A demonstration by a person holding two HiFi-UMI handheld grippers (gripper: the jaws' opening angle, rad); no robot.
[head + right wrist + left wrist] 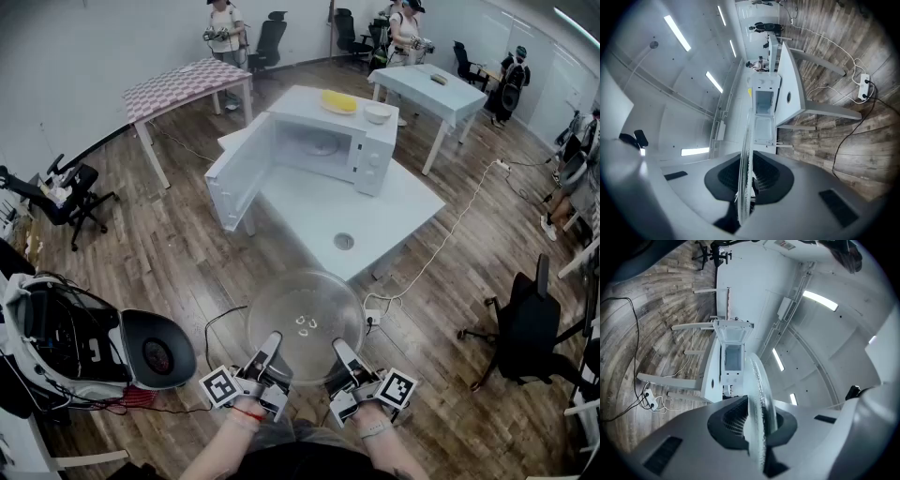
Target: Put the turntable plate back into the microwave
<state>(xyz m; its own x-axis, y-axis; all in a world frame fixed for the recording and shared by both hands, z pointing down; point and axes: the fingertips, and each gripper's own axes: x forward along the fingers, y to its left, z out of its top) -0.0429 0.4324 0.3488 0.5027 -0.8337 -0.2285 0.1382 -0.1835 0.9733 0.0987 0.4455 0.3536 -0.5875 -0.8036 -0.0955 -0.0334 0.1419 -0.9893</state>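
A round clear glass turntable plate (305,323) hangs level in front of me, well short of the table. My left gripper (269,349) is shut on its near left rim and my right gripper (341,353) is shut on its near right rim. In each gripper view the turntable plate (761,404) (745,173) shows edge-on between the pads. The white microwave (323,145) stands on the white table (375,220) ahead with its door (239,173) swung open to the left. Its cavity shows a roller ring inside.
A yellow dish (338,101) and a white bowl (378,113) rest on top of the microwave. A power strip (371,318) and cables lie on the wood floor under the plate. A black office chair (525,328) stands at right, equipment (84,342) at left. People stand by far tables.
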